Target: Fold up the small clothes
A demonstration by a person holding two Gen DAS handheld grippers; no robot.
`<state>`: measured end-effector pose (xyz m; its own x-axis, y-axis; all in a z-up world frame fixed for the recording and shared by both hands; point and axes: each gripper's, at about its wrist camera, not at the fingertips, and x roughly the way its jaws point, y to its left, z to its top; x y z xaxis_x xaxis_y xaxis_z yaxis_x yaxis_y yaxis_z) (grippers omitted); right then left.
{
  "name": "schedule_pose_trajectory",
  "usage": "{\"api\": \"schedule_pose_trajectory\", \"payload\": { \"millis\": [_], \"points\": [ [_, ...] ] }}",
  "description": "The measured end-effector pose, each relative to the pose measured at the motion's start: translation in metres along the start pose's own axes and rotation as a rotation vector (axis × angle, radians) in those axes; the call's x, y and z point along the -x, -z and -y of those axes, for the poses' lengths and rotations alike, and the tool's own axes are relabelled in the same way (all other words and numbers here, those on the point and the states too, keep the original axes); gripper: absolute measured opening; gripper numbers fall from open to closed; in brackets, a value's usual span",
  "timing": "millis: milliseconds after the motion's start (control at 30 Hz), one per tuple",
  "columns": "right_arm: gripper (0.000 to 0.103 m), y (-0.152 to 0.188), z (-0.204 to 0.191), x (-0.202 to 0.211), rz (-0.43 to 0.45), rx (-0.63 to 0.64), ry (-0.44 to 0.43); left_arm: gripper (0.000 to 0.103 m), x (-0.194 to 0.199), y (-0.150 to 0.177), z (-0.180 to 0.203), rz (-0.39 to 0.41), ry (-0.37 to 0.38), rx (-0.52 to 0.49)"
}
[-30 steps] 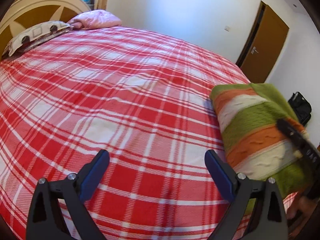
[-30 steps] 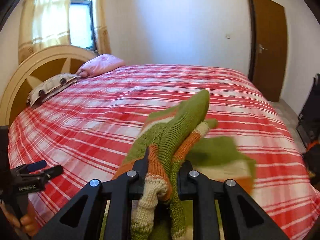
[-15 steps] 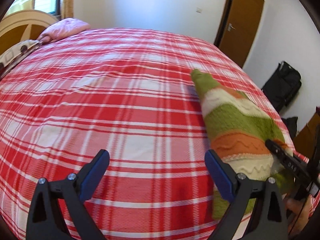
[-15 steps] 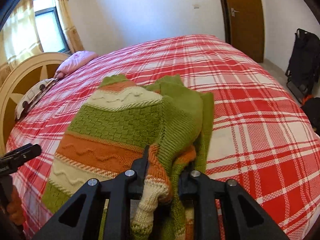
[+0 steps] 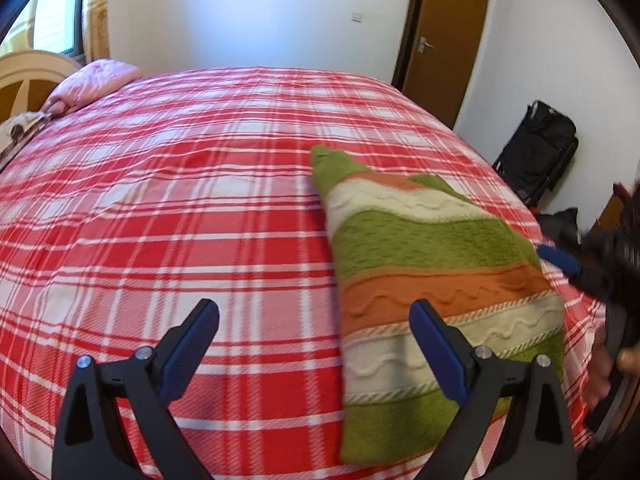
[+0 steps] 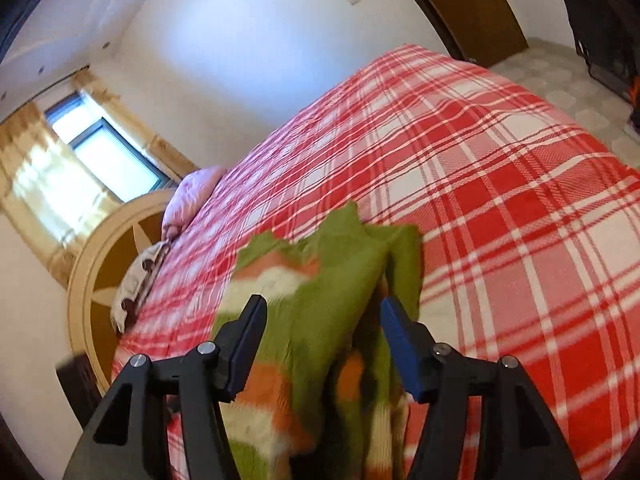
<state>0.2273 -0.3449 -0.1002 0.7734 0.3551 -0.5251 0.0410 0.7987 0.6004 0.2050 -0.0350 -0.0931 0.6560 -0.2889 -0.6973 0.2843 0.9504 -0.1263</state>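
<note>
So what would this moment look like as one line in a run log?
stage: sleeve folded in | right gripper: jaws opening, sweater between, not pinched | left gripper: open, empty | sweater: on bedspread

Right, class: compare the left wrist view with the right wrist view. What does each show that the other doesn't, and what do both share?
Only the left wrist view shows the open left gripper over bare bedspread, the right gripper beside the sweater, and a black bag by the wall.

Only the right wrist view shows the pale tiled floor and the right gripper's jaws opening, the sweater's green fold between them.

Both show the striped green, orange and cream knitted sweater, the red plaid bedspread and the brown door.
</note>
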Motion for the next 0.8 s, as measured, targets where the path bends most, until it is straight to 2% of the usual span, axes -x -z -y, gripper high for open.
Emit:
{"api": "schedule_pose_trajectory", "payload": {
  "millis": [200, 233, 267, 300, 333, 400, 500, 633, 667, 733, 800],
  "points": [
    [0.060, -0.016, 0.000, -0.062, -0.090, 0.071, 0.082, 0.098, -0.025, 0.014, 0.014, -0.068, -0.002, 0.005],
    [0.058, -0.016, -0.001, -0.069, -0.105, 0.086, 0.082, 0.100, -0.029, 0.017, 0.015, -0.081, -0.002, 0.006],
    [0.051, -0.015, -0.004, -0.074, -0.114, 0.109, 0.088, 0.100, -0.033, 0.020, 0.017, -0.094, -0.006, 0.002],
    [0.029, -0.014, -0.011, -0.078, -0.124, 0.153, 0.118, 0.100, -0.035, 0.022, 0.017, -0.102, -0.014, 0.001],
    [0.020, -0.015, -0.015, -0.080, -0.124, 0.188, 0.148, 0.101, -0.038, 0.025, 0.016, -0.108, -0.018, 0.007],
    [0.012, -0.014, -0.029, -0.075, -0.105, 0.271, 0.202, 0.103, -0.040, 0.028, 0.014, -0.115, -0.004, 0.021],
    [0.010, -0.013, -0.049, -0.061, -0.048, 0.392, 0.258, 0.103, -0.043, 0.029, 0.010, -0.118, 0.009, 0.043],
    [0.008, -0.024, -0.072, -0.040, 0.101, 0.507, 0.322, 0.103, -0.043, 0.030, 0.016, -0.115, -0.010, 0.030],
    [0.008, -0.026, -0.072, -0.044, 0.100, 0.518, 0.330, 0.103, -0.044, 0.029, 0.016, -0.118, -0.009, 0.033],
    [0.008, -0.024, -0.068, -0.063, 0.082, 0.585, 0.416, 0.103, -0.045, 0.028, 0.018, -0.118, -0.016, 0.032],
    [0.008, -0.017, -0.054, -0.088, 0.024, 0.626, 0.505, 0.103, -0.046, 0.028, 0.023, -0.120, -0.033, 0.026]
  ]
}}
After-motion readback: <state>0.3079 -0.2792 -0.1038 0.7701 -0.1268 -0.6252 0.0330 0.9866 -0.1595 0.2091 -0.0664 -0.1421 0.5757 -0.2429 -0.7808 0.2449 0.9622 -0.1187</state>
